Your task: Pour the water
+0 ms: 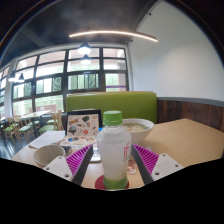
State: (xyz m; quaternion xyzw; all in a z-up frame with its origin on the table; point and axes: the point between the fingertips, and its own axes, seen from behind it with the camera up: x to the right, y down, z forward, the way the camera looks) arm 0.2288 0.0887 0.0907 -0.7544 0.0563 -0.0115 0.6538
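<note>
Our gripper (114,165) clenched on an upright green-capped bottle (114,150) — contents indiscernible, white bowl (137,128) just beyond, smaller bowl (49,154) beside — both on our tabletop (185,135)

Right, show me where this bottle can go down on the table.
Best bare patch: the table beyond the jaws, beside the large bowl. Crowded on the other side: small bowl, napkin and menu stand. The bottle stands between the gripper fingers.

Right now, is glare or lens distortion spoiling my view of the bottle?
Gripper view: heavy fisheye bends the windows and ceiling light; the windows are bright behind, yet the bottle, standing between the fingers, reads clearly, without glare.
</note>
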